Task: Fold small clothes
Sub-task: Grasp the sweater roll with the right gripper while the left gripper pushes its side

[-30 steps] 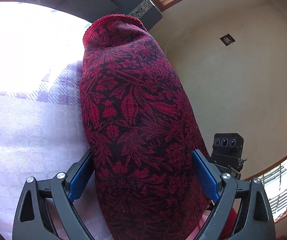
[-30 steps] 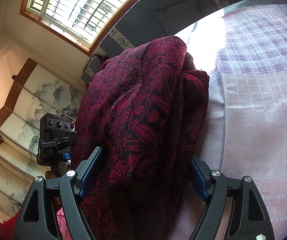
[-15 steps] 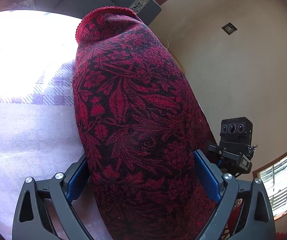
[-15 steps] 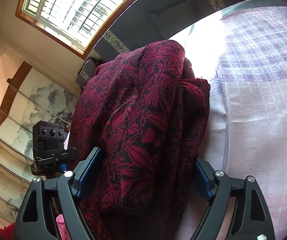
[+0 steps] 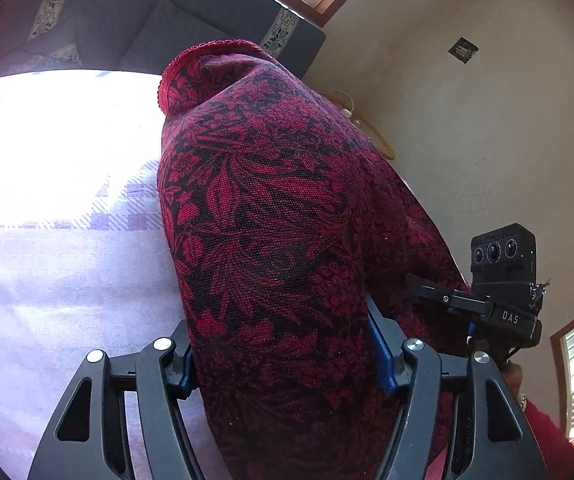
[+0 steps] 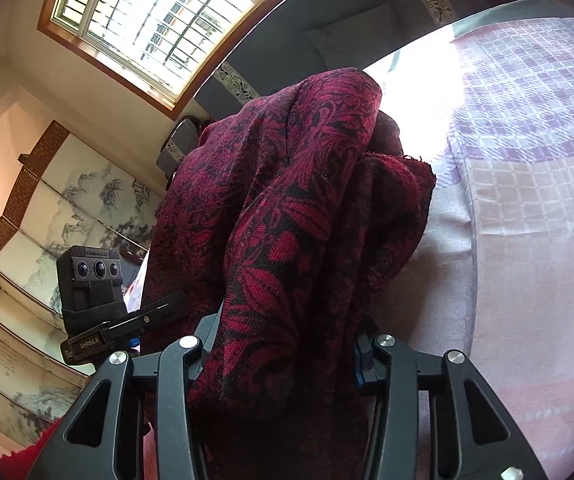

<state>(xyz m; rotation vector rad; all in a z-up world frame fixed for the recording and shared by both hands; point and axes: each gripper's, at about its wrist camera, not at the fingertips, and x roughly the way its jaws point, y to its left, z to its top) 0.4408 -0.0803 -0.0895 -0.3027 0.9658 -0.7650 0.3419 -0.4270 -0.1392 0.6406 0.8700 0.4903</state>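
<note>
Okay, red-and-black floral garment [image 5: 271, 248] is draped between my two grippers, hanging over the checked lilac cloth [image 5: 59, 280] on the surface below. Left gripper [image 5: 283, 352]: jaws closing, cloth bunched between them, blue pads look pressed into its sides, so I call it clamped on the garment. Right gripper [image 6: 283, 344]: jaws also closing, a thick fold of the same garment fills the gap and the pads seem to bite on it. In the left wrist view I see the right unit's camera block [image 5: 503, 264] just beside the cloth; a red sleeve [image 5: 547, 436] shows behind it.

Handling, my guess: woven, soft, fairly thick, no stiffness at all, it sags wherever I do not hold it. Not slippery, the weave looks coarse, so the pads should keep it. Light, not fragile, but the loose weave could snag on the finger edges.

Where to hold: the scalloped hem [image 5: 211, 50] at the far end in the left view is a clean edge, good for lining up a fold. On the right side the cloth is crumpled in several layers with a frayed corner [image 6: 419, 160] sticking out; I would rather pinch one single layer near a corner than this bundle, else the fold comes out lumpy. Folding itself looks barely begun.
</note>
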